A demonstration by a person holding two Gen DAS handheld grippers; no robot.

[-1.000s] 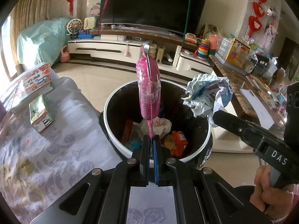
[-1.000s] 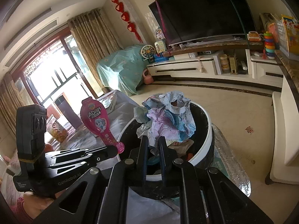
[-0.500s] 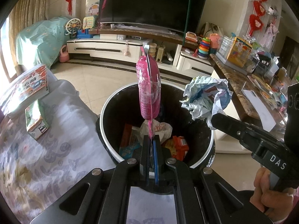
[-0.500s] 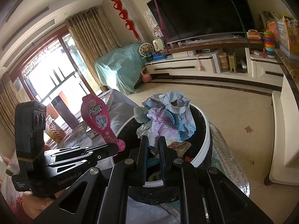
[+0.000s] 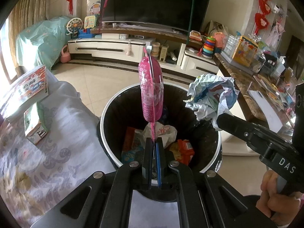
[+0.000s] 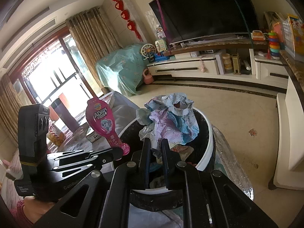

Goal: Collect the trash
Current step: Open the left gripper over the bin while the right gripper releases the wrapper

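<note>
My left gripper [image 5: 154, 141] is shut on the thin tail of a pink toy package [image 5: 151, 89] and holds it upright over the round bin [image 5: 112, 102]. The pink package also shows in the right wrist view [image 6: 102, 122], held by the left gripper [image 6: 121, 152]. My right gripper [image 6: 156, 142] is shut on a crumpled wad of paper [image 6: 171, 119] above the bin's rim [image 6: 208, 138]. In the left wrist view the wad [image 5: 212, 98] hangs over the bin's right side, at the right gripper [image 5: 218, 117]. Several wrappers [image 5: 182, 148] lie inside the bin.
A cloth-covered table [image 5: 47, 142] to the left of the bin carries a small carton [image 5: 35, 127] and a picture book [image 5: 28, 87]. A marble counter [image 5: 247, 87] crowded with toys stands to the right. A TV stand [image 5: 133, 45] lines the far wall across open tiled floor.
Both grippers have moved a little further over the bin, still holding their items. The table has slid leftward in the left wrist view.
</note>
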